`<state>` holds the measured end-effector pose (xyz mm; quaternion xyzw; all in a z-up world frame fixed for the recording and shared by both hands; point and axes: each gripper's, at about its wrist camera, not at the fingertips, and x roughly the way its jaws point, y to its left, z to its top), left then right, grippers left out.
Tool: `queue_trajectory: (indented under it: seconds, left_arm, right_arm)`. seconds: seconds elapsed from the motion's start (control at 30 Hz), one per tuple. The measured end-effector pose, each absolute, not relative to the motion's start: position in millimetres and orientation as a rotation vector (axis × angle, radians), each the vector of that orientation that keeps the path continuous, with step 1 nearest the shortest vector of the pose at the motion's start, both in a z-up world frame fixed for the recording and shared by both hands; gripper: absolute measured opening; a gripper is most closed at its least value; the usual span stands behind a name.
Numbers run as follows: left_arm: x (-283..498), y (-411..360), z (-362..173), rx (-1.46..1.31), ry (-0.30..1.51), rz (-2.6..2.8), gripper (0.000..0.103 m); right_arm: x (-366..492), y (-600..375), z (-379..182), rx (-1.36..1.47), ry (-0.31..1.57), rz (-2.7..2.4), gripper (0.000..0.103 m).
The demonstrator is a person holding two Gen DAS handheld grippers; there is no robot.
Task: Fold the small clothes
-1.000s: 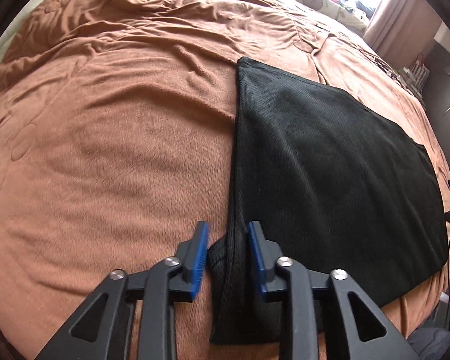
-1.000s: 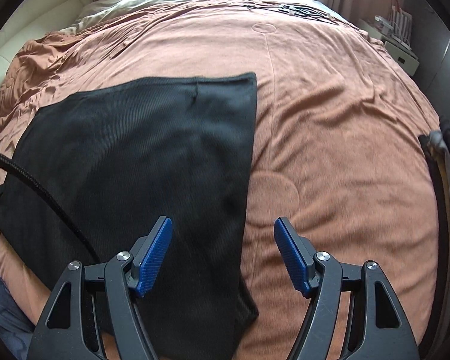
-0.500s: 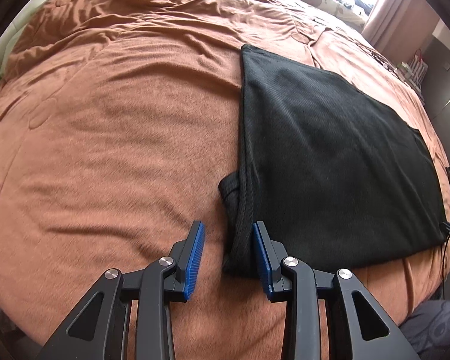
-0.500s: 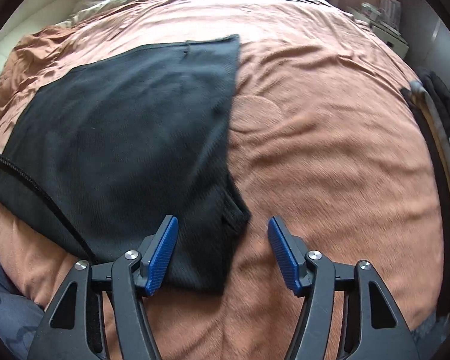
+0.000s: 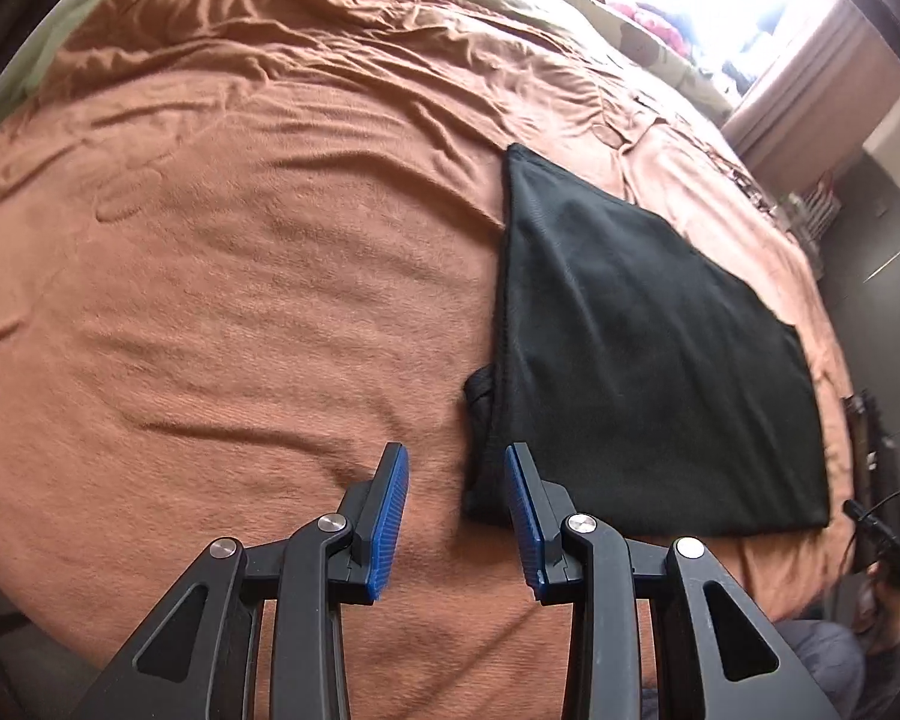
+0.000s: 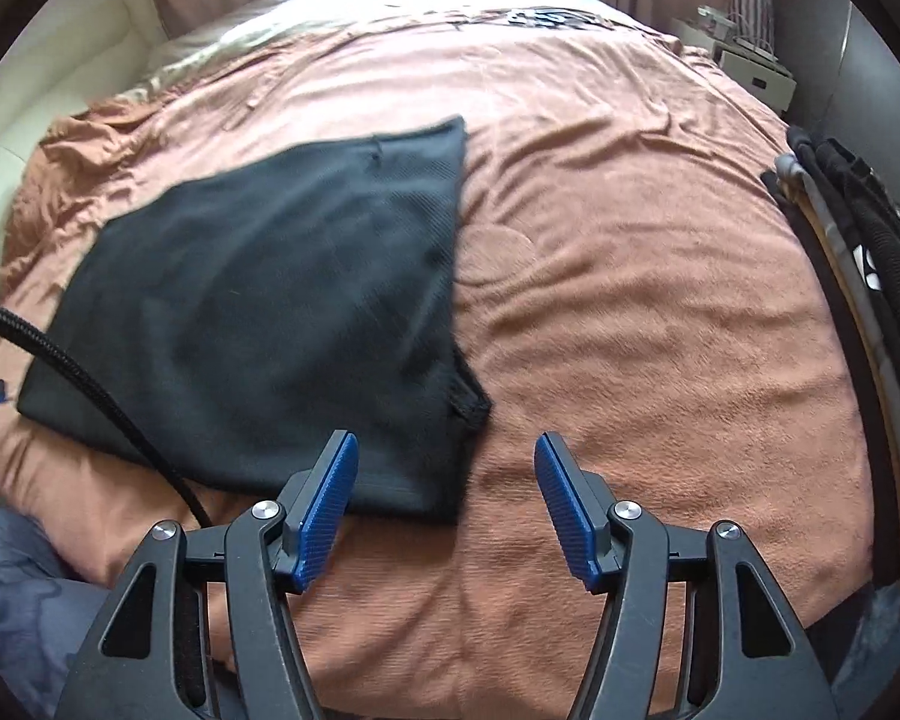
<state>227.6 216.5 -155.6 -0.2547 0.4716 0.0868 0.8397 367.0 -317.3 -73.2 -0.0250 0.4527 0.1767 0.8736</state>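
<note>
A black garment (image 5: 642,348) lies flat and folded on the brown bedspread (image 5: 240,300). It also shows in the right wrist view (image 6: 270,312), with a small flap sticking out at its near corner (image 6: 471,402). My left gripper (image 5: 456,510) is open and empty, hovering just short of the garment's near left corner. My right gripper (image 6: 447,501) is open and empty, above the bedspread (image 6: 630,300) at the garment's near right corner.
A black braided cable (image 6: 90,372) crosses the garment's left part in the right wrist view. Dark clothes hang over the bed's right edge (image 6: 858,252). A nightstand (image 6: 744,60) stands at the back right. Pillows and a window lie at the far end (image 5: 660,6).
Both grippers have pulled back from the garment toward the near edge of the bed. The left gripper's jaws have opened wider. The garment lies still.
</note>
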Motion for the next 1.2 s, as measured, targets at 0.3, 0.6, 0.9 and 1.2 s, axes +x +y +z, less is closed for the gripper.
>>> queue_trajectory:
  seconds: [0.3, 0.6, 0.9, 1.2]
  left_arm:
    - [237, 207, -181, -0.628, 1.058, 0.139, 0.036]
    - [228, 209, -193, -0.788, 1.039, 0.141, 0.035]
    - [223, 209, -190, -0.801, 0.972, 0.136, 0.007]
    - [213, 211, -183, -0.805, 0.929, 0.124, 0.007]
  right_arm:
    - [363, -290, -65, -0.043, 0.936, 0.483, 0.040]
    - [371, -232, -76, -0.112, 0.950, 0.641, 0.027]
    - [390, -169, -92, -0.246, 0.969, 0.821, 0.018]
    - [408, -116, -116, -0.397, 0.998, 0.986, 0.012]
